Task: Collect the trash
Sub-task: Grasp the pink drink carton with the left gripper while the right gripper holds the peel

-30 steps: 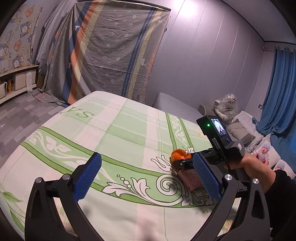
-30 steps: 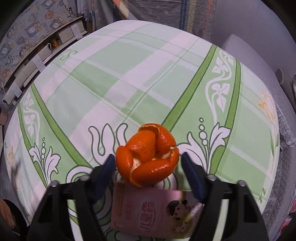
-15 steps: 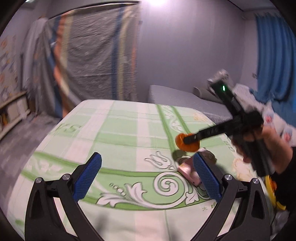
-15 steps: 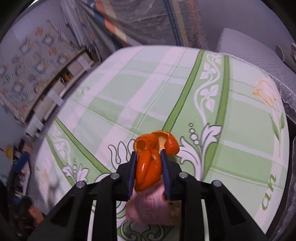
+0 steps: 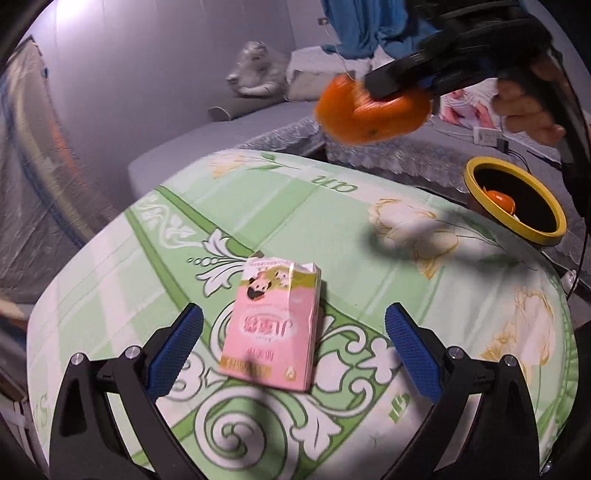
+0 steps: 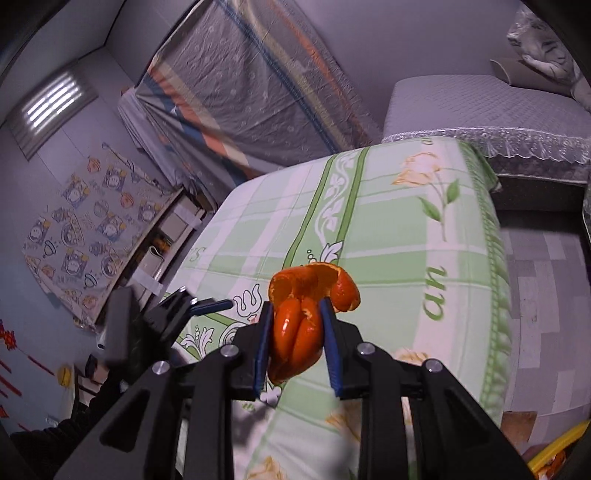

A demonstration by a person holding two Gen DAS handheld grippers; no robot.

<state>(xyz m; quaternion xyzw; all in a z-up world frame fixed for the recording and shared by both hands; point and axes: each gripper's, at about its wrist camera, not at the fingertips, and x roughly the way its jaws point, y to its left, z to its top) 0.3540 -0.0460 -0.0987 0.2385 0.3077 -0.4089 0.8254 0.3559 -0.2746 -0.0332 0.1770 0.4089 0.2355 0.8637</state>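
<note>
My right gripper is clenched on the orange peel, held above the bedspread with the yellow-rimmed bin below and to its right, while my left gripper, jaws spread, straddles the pink carton.

Home bedroom — bed, plush toy, curtain.
</note>
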